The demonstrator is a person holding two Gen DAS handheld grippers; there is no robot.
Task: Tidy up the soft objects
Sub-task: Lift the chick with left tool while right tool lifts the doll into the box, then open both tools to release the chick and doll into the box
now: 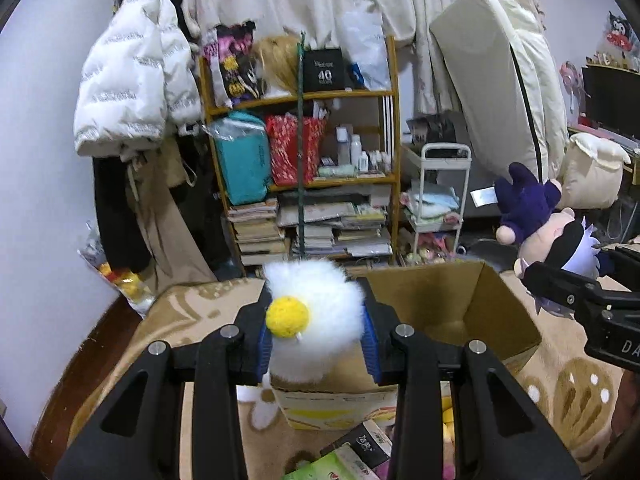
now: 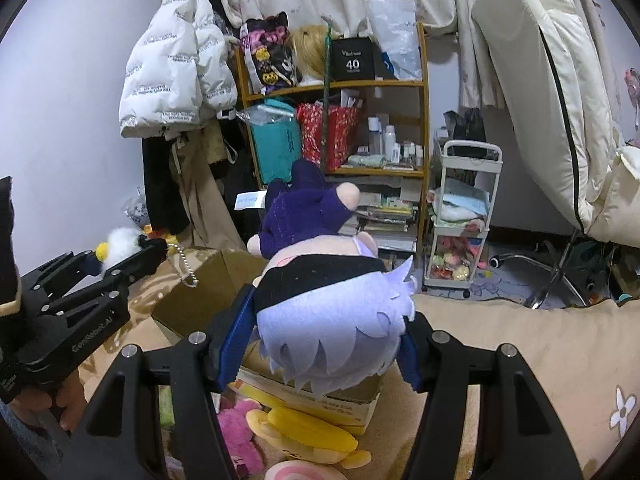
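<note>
— What's on the left side?

— The left gripper [image 1: 316, 336] pinches a white fluffy toy [image 1: 320, 316] with a yellow ball on it, held above the near edge of the open cardboard box [image 1: 460, 304]. A bead chain [image 2: 185, 265] hangs from the toy.

— And the box?

— It sits on the beige blanket [image 2: 500, 344], with a pink plush [image 2: 240, 432] and a yellow plush [image 2: 312, 432] lying just in front of it.

— The right side?

— The right gripper [image 2: 320, 344] squeezes the lavender-haired head of a plush doll [image 2: 320, 304] in purple clothes, head toward the camera, over the box. A wooden shelf [image 2: 420, 120] stands behind.
</note>
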